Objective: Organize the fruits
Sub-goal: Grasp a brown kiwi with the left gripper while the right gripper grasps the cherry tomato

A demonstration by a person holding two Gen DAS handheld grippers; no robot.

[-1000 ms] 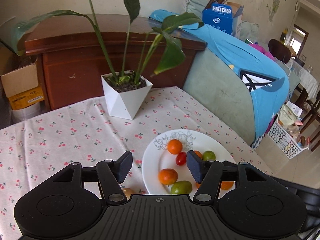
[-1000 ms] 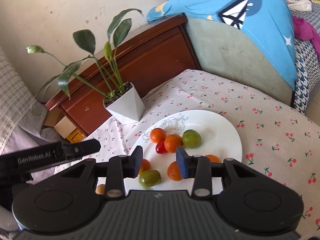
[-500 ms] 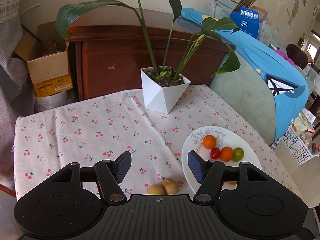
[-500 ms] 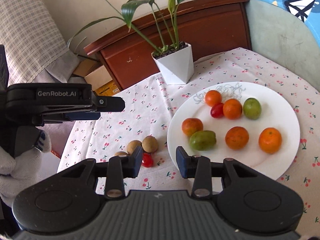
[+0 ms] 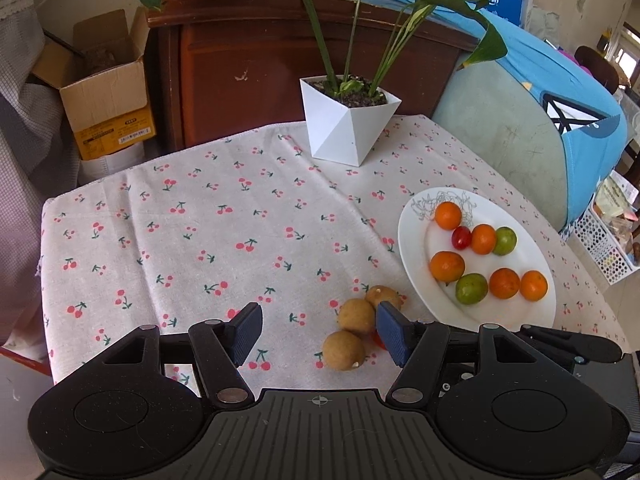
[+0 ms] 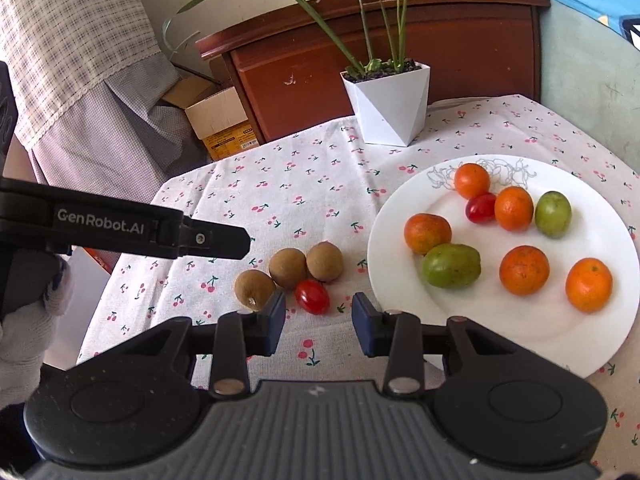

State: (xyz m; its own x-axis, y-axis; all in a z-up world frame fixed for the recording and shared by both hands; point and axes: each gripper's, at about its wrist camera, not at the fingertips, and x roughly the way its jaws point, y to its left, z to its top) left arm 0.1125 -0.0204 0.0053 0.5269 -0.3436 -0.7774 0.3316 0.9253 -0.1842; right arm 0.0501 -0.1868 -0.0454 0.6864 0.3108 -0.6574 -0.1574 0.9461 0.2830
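A white plate [image 5: 536, 322] [image 6: 608, 240] holds several orange, green and red fruits. Three brown round fruits [image 5: 356, 316] [image 6: 287, 268] and a red cherry tomato [image 6: 312, 296] lie on the cherry-print cloth left of the plate. My left gripper [image 5: 318, 334] is open and empty, above the cloth just short of the brown fruits. My right gripper [image 6: 319, 322] is open and empty, just short of the cherry tomato. In the left wrist view the tomato is mostly hidden behind the right finger [image 5: 390, 336].
A white angular plant pot [image 5: 348, 120] [image 6: 390, 104] stands at the table's far edge, its long leaves reaching overhead. Behind it is a dark wooden cabinet [image 5: 280, 60]. The left gripper's body [image 6: 120, 228] and a gloved hand [image 6: 24, 332] show at the left. A cardboard box [image 5: 108, 96] sits beyond the table.
Both grippers have pulled back and swung left from above the plate. The brown fruits and the cherry tomato on the cloth have come into view in front of the fingers.
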